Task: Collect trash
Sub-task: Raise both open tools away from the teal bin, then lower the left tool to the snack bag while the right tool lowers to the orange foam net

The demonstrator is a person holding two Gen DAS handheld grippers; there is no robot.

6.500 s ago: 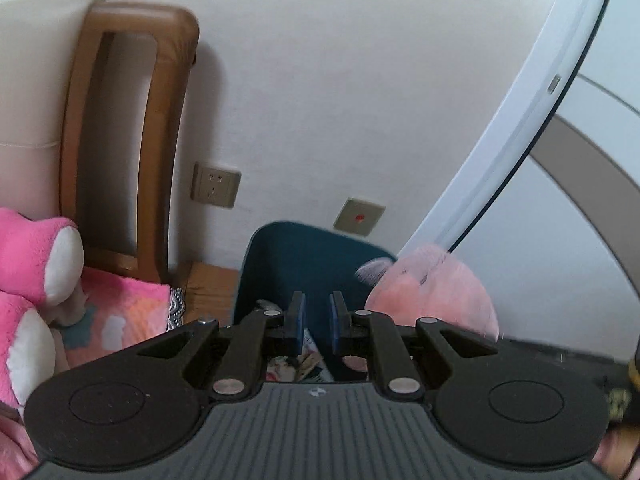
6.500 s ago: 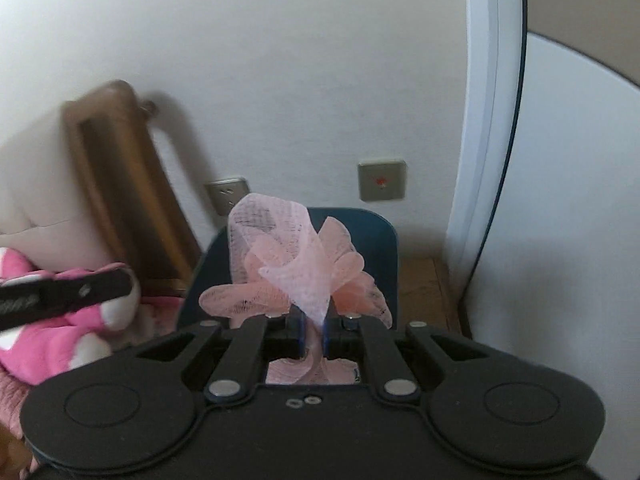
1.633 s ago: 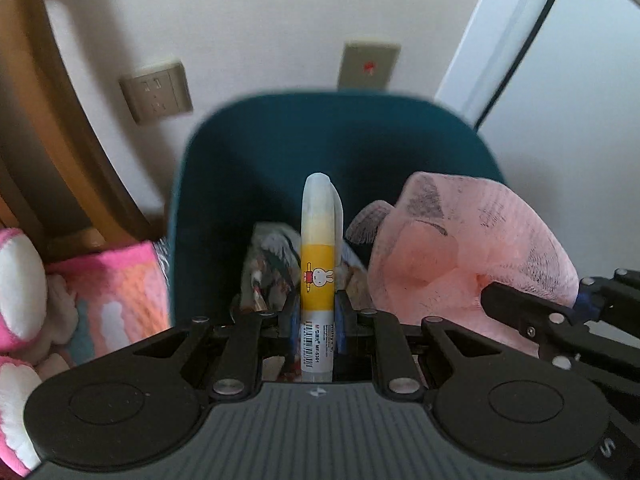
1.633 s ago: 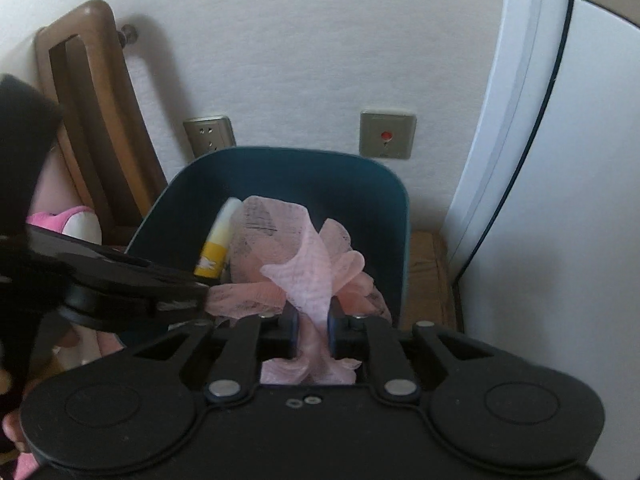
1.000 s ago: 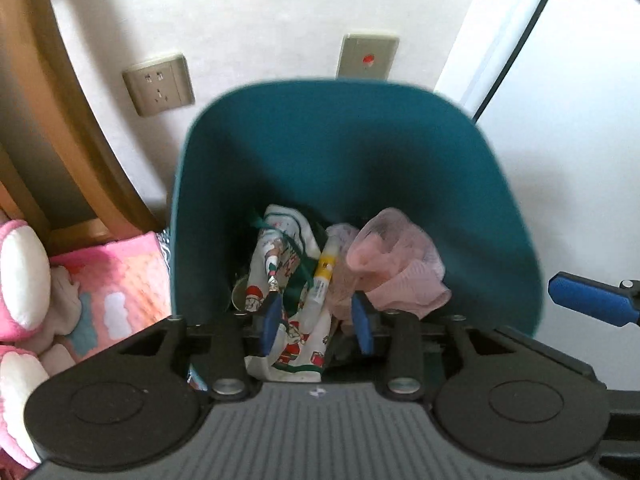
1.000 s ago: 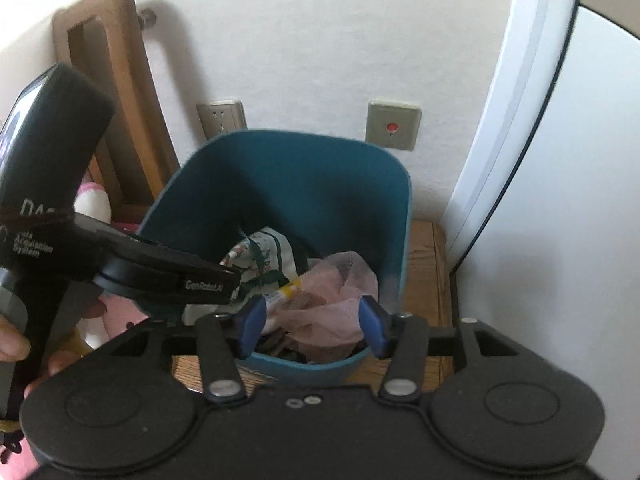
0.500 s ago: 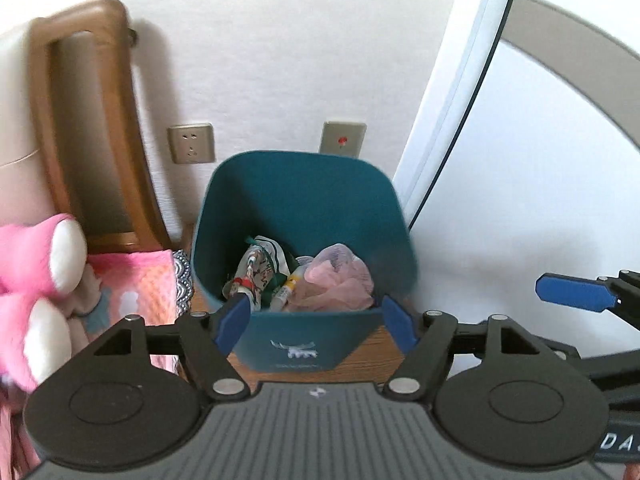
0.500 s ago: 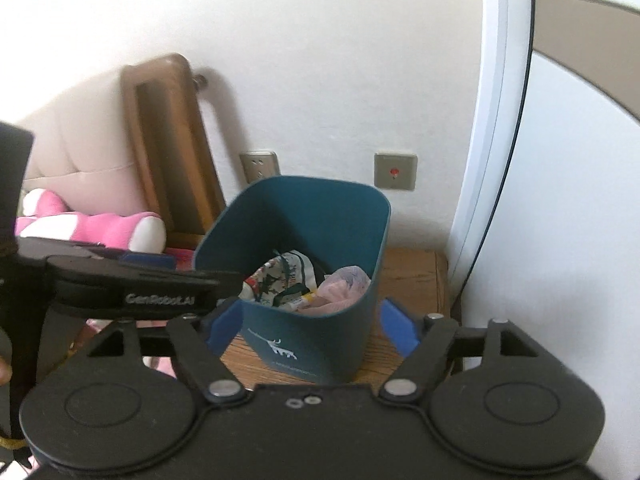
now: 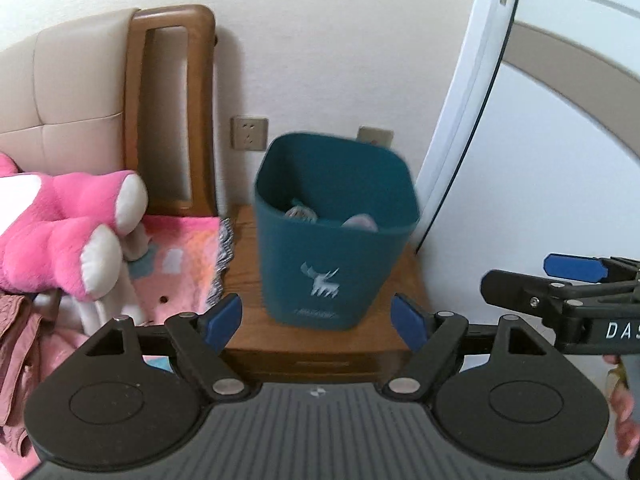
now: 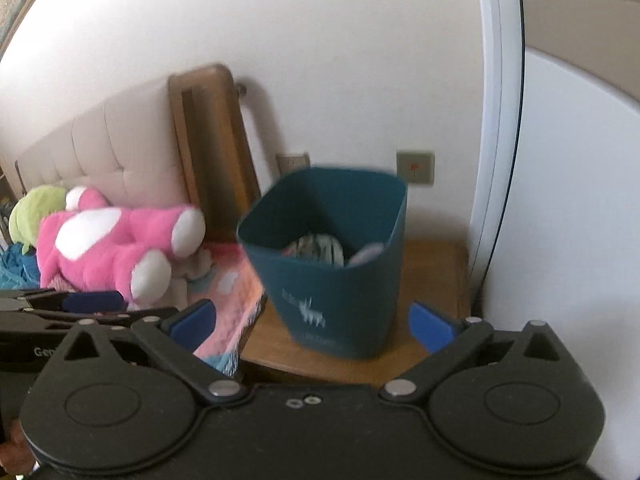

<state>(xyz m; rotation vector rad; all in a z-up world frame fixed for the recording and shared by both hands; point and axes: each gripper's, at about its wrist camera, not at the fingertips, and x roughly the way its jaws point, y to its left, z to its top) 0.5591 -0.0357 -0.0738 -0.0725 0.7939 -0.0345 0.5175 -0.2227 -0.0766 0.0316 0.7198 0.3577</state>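
A teal trash bin (image 9: 332, 240) (image 10: 340, 272) with a white deer print stands on a wooden nightstand (image 9: 244, 276) (image 10: 432, 264). Inside it lie a patterned wrapper (image 10: 316, 250) and a bit of pink mesh (image 9: 360, 223) (image 10: 368, 254). My left gripper (image 9: 318, 322) hangs back from the bin, its jaws opening wide with nothing between them. My right gripper (image 10: 312, 322) is also well short of the bin, jaws opening to their widest and empty. The right gripper's fingers (image 9: 576, 268) show at the right edge of the left wrist view.
A pink plush toy (image 9: 60, 236) (image 10: 116, 248) lies on a pink patterned blanket (image 9: 180, 256) on the bed at left. A wooden bedpost (image 9: 172, 108) and padded headboard (image 9: 72, 88) rise behind. Wall sockets (image 9: 249, 133) sit behind the bin; a white curved door frame (image 9: 472, 92) is at right.
Both grippers let go of the yellow tube and the pink mesh into the bin, opened wide, and pulled back and up from it. The bin now looks smaller and farther.
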